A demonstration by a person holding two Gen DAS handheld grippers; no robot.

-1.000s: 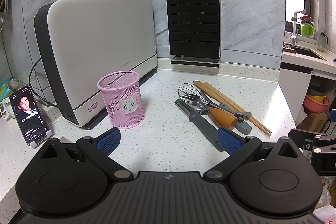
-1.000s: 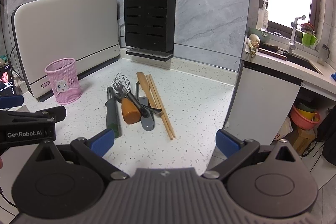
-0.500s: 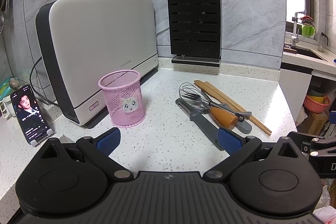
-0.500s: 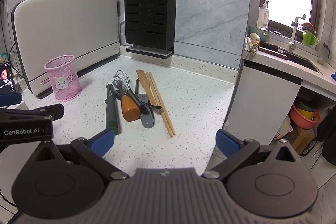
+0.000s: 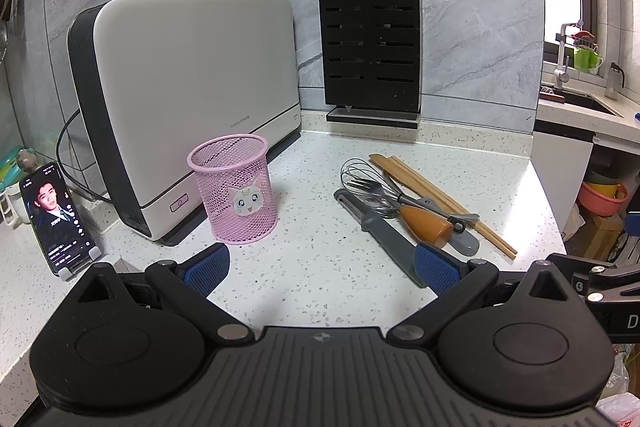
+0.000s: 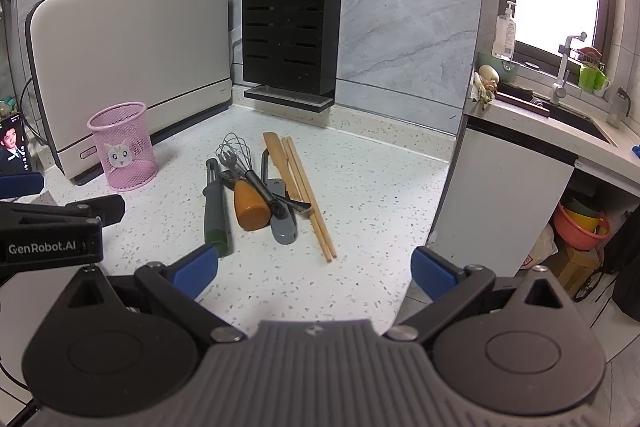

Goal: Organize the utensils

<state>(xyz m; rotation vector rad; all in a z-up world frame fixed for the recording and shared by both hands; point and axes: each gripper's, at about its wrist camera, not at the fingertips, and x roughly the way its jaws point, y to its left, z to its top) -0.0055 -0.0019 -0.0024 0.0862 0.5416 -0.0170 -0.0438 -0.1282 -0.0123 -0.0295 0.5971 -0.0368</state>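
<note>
A pile of utensils lies on the speckled counter: a grey-green peeler (image 6: pixel 215 203) (image 5: pixel 380 231), a wire whisk (image 6: pixel 236 155) (image 5: pixel 362 175), an orange-handled tool (image 6: pixel 250 205) (image 5: pixel 426 225), a grey spatula (image 6: pixel 284 223), and wooden chopsticks (image 6: pixel 308 195) (image 5: pixel 440 199). An empty pink mesh cup (image 5: pixel 236 189) (image 6: pixel 124 145) stands to their left. My left gripper (image 5: pixel 322 269) is open and empty, near the counter's front edge, between cup and utensils. My right gripper (image 6: pixel 316 269) is open and empty, in front of the utensils.
A white appliance (image 5: pixel 192 99) and a black knife block (image 5: pixel 372 43) stand at the back. A phone (image 5: pixel 56 219) leans at the left. The counter's right edge (image 6: pixel 436 211) drops to the floor, with a sink counter (image 6: pixel 560 123) beyond.
Both grippers have drifted slightly forward toward the utensils. Both stay open; nothing on the counter has moved.
</note>
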